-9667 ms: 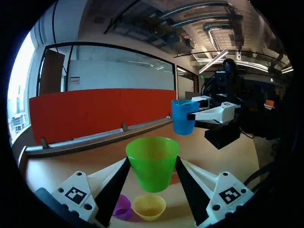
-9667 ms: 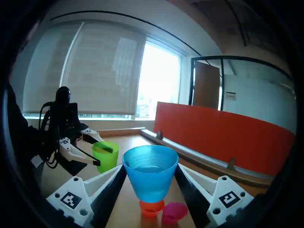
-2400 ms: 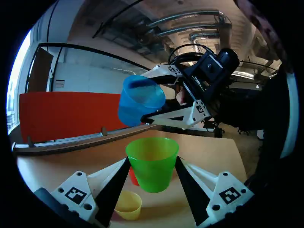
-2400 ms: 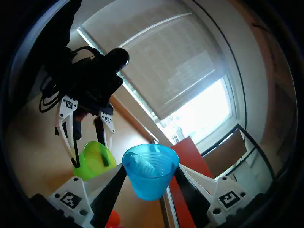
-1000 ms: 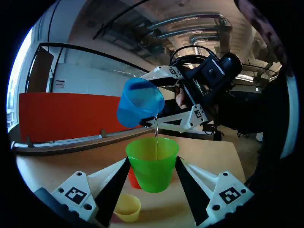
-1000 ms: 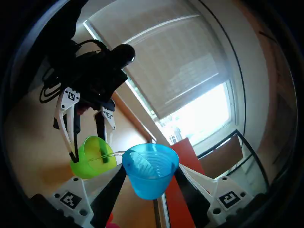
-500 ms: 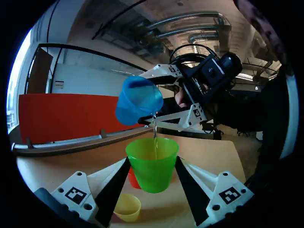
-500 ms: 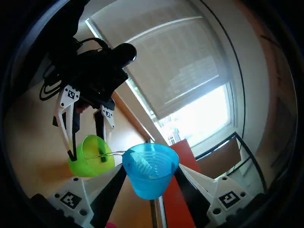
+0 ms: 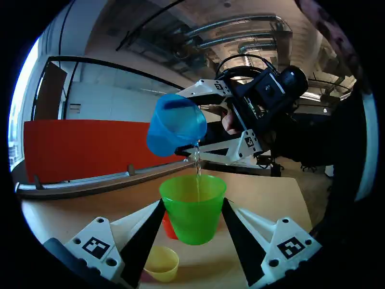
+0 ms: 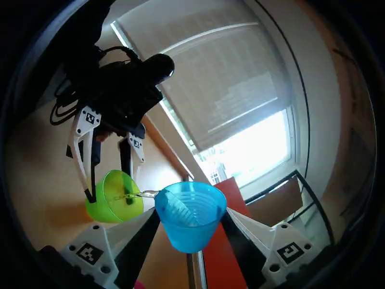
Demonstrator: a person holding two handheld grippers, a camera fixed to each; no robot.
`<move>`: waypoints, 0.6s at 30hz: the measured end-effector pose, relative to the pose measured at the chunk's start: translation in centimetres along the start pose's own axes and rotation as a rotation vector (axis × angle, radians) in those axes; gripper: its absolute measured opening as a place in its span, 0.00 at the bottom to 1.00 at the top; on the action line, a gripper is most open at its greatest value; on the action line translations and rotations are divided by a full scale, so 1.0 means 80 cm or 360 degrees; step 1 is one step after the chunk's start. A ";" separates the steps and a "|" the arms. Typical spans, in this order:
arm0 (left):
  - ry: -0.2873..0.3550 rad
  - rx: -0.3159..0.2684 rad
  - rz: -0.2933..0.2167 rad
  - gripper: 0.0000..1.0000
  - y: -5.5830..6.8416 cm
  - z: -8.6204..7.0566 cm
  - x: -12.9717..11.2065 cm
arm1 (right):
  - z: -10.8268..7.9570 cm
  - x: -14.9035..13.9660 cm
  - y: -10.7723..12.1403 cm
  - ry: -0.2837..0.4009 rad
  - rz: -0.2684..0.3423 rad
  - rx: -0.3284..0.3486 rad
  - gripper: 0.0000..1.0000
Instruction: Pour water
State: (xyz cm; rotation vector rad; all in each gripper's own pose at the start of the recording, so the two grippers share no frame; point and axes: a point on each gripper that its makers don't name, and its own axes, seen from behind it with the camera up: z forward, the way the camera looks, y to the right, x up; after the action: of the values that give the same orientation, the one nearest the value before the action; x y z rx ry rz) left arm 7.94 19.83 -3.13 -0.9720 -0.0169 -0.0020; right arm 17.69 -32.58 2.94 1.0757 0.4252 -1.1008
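1. Evidently, the pour was under way. A thin stream of water (image 9: 196,168) ran from the lip of the translucent blue plastic cup (image 9: 175,124) into the translucent green plastic cup (image 9: 193,214) directly beneath it.
2. The blue cup was tilted steeply, mouth towards the green cup, and was held in the air above it without touching it. The green cup was upright, raised clear of the light wooden table (image 9: 274,192).
3. The right gripper (image 10: 191,214) had both fingers pressed against the sides of the blue cup. The left gripper (image 9: 192,202) had both fingers clamped on the green cup.
4. Judged complete: both cups lifted, lip aligned over mouth, flow started.
5. Judged left to do: drain the blue cup, then bring it upright. The quantity of water in either cup could not be read.
6. A small yellow plastic cup (image 9: 161,262) and a red cup (image 9: 168,226) stood on the table below, apart from the pour.
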 end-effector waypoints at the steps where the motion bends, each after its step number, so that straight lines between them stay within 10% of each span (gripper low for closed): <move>1: 0.0001 0.0000 0.0000 0.84 0.000 0.000 0.000 | 0.000 0.000 0.000 -0.0001 -0.0004 0.0000 0.89; 18: 0.0009 0.0002 0.0008 0.84 0.000 0.000 -0.001 | 0.001 0.000 0.004 -0.0006 -0.0044 -0.0009 0.89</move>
State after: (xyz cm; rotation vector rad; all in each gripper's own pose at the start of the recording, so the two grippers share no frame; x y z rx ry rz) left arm 7.89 19.83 -3.12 -0.9707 -0.0095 -0.0003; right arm 17.97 -32.62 3.17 1.0651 0.4409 -1.1252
